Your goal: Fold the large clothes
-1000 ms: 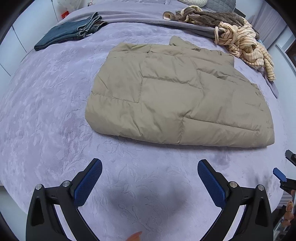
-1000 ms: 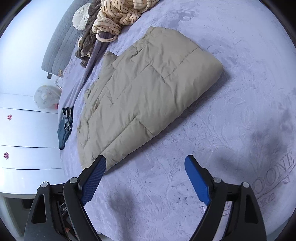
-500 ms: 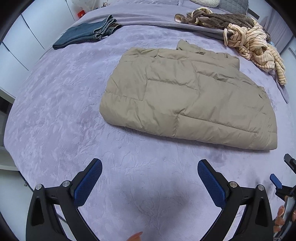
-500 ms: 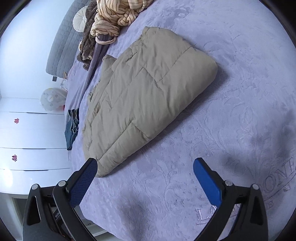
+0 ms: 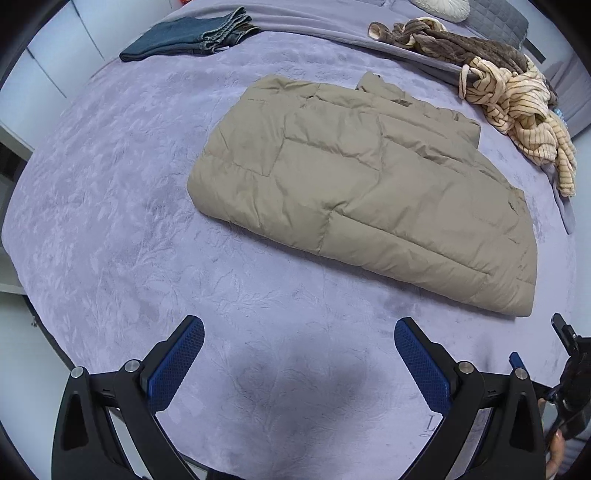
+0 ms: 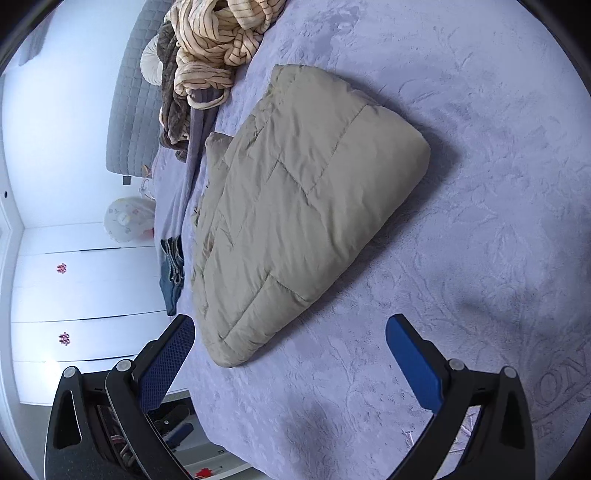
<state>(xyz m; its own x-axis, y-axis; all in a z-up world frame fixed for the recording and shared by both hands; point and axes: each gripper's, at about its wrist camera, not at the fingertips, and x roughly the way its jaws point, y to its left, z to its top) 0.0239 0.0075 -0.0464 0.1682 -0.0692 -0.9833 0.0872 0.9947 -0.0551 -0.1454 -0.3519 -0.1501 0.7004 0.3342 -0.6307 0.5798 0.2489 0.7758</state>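
A beige quilted puffer jacket (image 5: 362, 192) lies folded into a flat rectangle on the lilac bedspread (image 5: 110, 229); it also shows in the right wrist view (image 6: 295, 206). My left gripper (image 5: 299, 350) is open and empty, held above bare bedspread in front of the jacket's near edge. My right gripper (image 6: 290, 343) is open and empty, just off the jacket's near corner; its left finger hangs past the bed's edge. The right gripper also shows at the left wrist view's right edge (image 5: 569, 369).
Folded blue jeans (image 5: 188, 35) lie at the bed's far left. A pile of brown and striped cream clothes (image 5: 509, 85) sits at the far right, near a grey headboard (image 6: 133, 96). White wardrobe doors (image 6: 74, 295) stand beside the bed.
Both grippers have drawn back from the jacket, which looks smaller and farther. The left view has swung right. Both grippers stay open, and the jacket has not moved.
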